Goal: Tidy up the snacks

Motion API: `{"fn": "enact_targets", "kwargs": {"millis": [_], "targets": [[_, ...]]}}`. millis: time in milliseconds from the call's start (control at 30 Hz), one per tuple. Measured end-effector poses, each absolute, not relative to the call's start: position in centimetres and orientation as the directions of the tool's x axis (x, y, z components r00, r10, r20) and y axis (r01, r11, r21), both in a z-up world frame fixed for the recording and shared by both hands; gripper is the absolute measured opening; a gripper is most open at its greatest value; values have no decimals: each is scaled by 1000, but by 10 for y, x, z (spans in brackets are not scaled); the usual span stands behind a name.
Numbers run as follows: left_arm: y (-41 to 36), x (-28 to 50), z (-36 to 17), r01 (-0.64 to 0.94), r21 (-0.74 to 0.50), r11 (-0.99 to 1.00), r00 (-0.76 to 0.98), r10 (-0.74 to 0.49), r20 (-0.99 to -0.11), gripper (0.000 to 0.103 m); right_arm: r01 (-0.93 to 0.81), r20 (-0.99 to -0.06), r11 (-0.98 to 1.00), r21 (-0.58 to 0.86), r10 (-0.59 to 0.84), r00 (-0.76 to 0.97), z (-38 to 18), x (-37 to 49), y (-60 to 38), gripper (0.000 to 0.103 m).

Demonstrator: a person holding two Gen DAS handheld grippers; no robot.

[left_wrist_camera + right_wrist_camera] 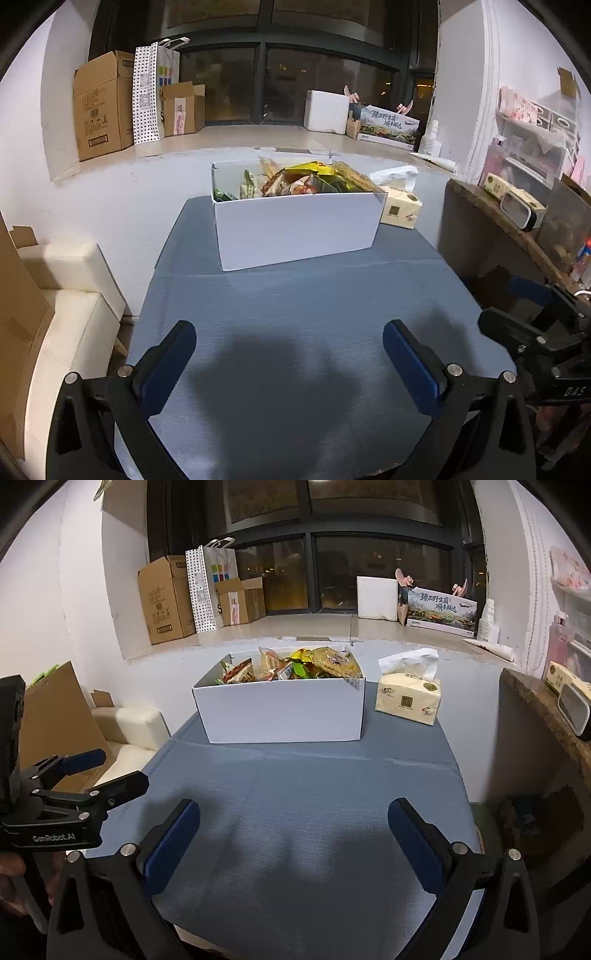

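The white cardboard box (295,229) heaped with snack packets (295,181) is sitting at the far end of the blue-covered bench (314,830), straight ahead of both tools, its long axis running left to right. The left tool (290,363) and the right tool (293,843) are both hanging wide and empty over the near end, neither plainly nearer. "GenRobot.AI" is showing on the left tool's body. A tissue pack (408,698) is standing just beside the box's right end.
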State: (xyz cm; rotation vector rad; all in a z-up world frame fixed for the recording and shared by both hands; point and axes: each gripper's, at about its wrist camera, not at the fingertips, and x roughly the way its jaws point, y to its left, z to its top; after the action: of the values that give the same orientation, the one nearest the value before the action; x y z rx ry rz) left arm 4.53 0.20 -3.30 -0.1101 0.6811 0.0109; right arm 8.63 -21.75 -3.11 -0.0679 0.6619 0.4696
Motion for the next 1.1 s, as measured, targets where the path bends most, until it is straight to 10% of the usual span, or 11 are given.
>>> {"fn": "enact_targets", "kwargs": {"millis": [1100], "targets": [[-11,49,-31,-29,-67,997,759,-22,-651,103,-430,-608,897,104,399,686,-32,83,-222,103]]}}
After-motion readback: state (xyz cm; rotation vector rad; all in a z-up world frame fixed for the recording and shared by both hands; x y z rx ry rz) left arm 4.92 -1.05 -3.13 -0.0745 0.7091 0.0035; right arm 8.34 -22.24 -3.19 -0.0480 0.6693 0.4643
